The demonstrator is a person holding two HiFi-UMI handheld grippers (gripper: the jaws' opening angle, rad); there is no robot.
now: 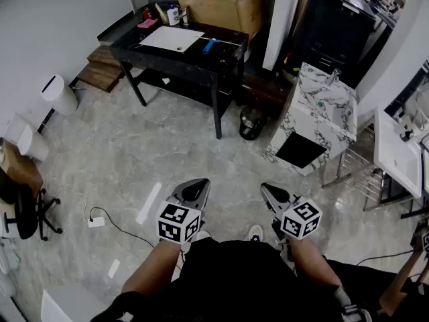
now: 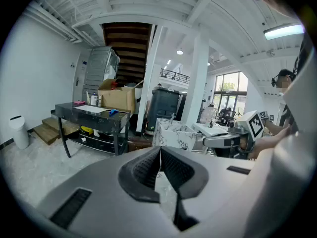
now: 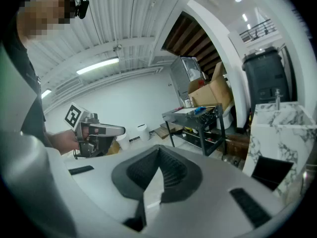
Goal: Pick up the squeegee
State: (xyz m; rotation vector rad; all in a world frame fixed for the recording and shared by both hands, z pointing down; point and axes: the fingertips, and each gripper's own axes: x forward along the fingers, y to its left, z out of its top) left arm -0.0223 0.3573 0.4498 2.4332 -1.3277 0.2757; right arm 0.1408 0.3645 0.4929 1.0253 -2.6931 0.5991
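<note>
Jaws of left gripper (image 1: pixel 198 185) and right gripper (image 1: pixel 269 192) are closed on nothing. Blue tool (image 1: pixel 210 44) lies on table (image 1: pixel 229 49), well apart.

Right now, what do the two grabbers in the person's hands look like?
The left gripper and right gripper match: pointed grey shells with dark ribbed pads inside. Each carries a white cube printed with black square markers. The person wears a black top.
</note>
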